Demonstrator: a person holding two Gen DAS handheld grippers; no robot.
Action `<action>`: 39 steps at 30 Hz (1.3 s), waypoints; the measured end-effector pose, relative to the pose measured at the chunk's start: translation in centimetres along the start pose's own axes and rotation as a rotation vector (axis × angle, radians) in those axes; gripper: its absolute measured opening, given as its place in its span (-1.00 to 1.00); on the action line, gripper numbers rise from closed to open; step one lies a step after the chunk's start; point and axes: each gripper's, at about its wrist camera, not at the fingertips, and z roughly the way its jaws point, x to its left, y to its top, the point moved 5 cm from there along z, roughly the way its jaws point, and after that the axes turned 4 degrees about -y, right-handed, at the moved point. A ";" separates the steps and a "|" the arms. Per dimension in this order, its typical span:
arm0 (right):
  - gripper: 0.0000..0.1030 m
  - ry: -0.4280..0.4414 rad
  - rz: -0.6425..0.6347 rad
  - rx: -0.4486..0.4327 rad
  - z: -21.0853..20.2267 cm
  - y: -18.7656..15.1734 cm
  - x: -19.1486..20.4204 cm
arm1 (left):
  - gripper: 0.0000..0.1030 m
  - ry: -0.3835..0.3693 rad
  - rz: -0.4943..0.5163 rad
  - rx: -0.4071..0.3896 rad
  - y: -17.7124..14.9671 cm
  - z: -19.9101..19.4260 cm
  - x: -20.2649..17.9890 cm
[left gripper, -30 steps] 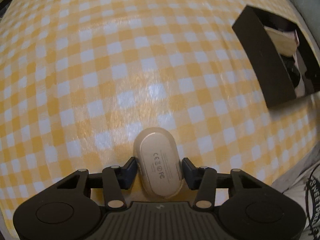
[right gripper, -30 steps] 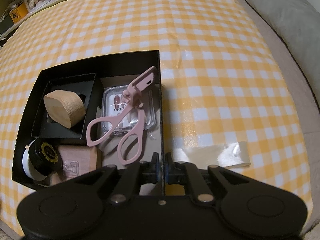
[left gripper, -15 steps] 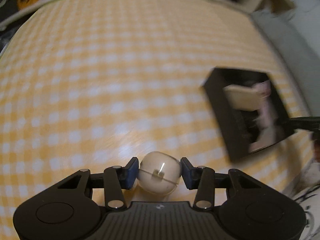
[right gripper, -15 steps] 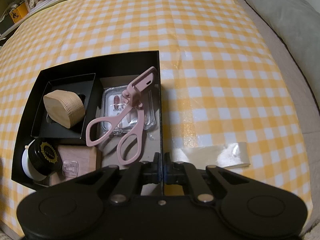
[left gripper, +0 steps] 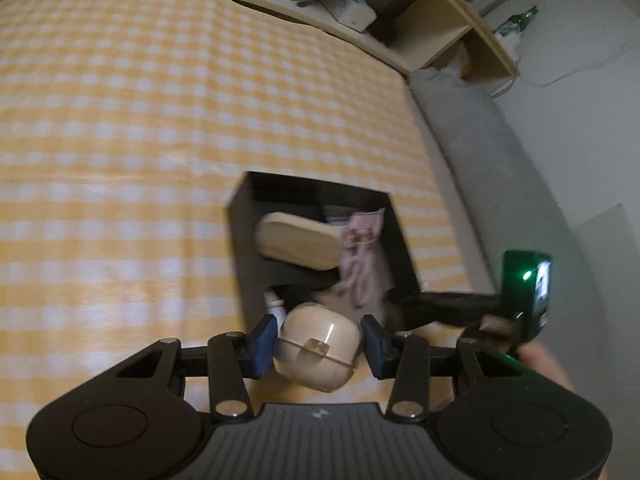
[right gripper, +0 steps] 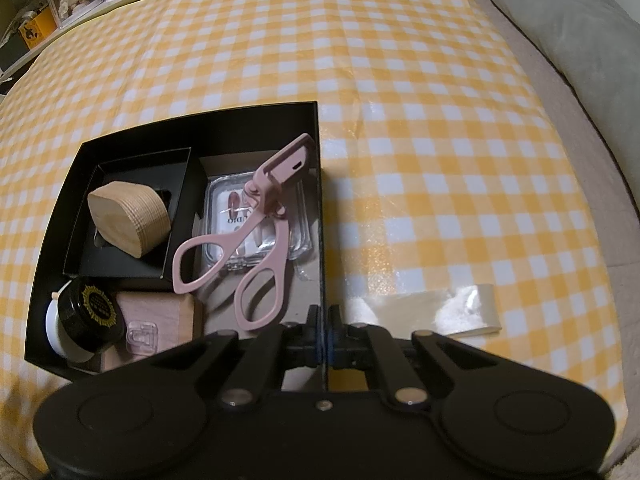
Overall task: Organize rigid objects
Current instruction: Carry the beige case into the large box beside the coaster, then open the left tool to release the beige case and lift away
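My left gripper (left gripper: 319, 344) is shut on a beige earbud case (left gripper: 318, 346) and holds it in the air at the near edge of the black box (left gripper: 240, 248). My right gripper (right gripper: 322, 334) is shut on the right wall of that black box (right gripper: 319, 184). Inside the box lie a pink eyelash curler (right gripper: 256, 236), a clear case (right gripper: 224, 208), a wooden block (right gripper: 128, 220) in a small black tray, a black jar (right gripper: 90, 314) and a pink box (right gripper: 160, 316). The right gripper's arm (left gripper: 460, 306) shows in the left wrist view.
A yellow checked cloth (right gripper: 400, 120) covers the table. A strip of clear tape (right gripper: 440, 310) lies right of the box. A grey cushion (right gripper: 568, 28) lies along the right edge. Shelves (left gripper: 400, 12) stand beyond the table.
My left gripper has lifted the earbud case off the cloth and swung right, up to the black box. The right gripper has stayed on the box wall.
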 end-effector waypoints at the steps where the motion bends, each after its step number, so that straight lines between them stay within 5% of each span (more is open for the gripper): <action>1: -0.93 0.000 0.000 0.000 0.0 0.0 0.0 | -0.10 -0.005 -0.005 0.001 0.3 0.7 -0.5; 19: -0.92 0.003 0.003 0.001 0.0 0.2 0.3 | -0.11 -0.112 -0.299 0.004 0.3 12.5 -2.6; 21: -0.92 0.003 0.004 0.001 0.0 0.2 0.2 | -0.01 -0.109 -0.318 0.012 0.0 13.1 -2.4; 25: -0.92 0.002 0.004 0.005 0.1 0.1 0.2 | 0.56 -0.098 -0.281 -0.008 0.1 12.4 -3.2; 33: -0.92 -0.001 0.002 0.007 -0.1 0.2 0.4 | 0.46 -0.071 -0.133 -0.028 0.5 9.6 -4.4; 39: -0.92 0.000 0.002 0.007 -0.1 0.1 0.4 | -0.02 0.020 -0.022 0.010 0.0 9.2 -4.4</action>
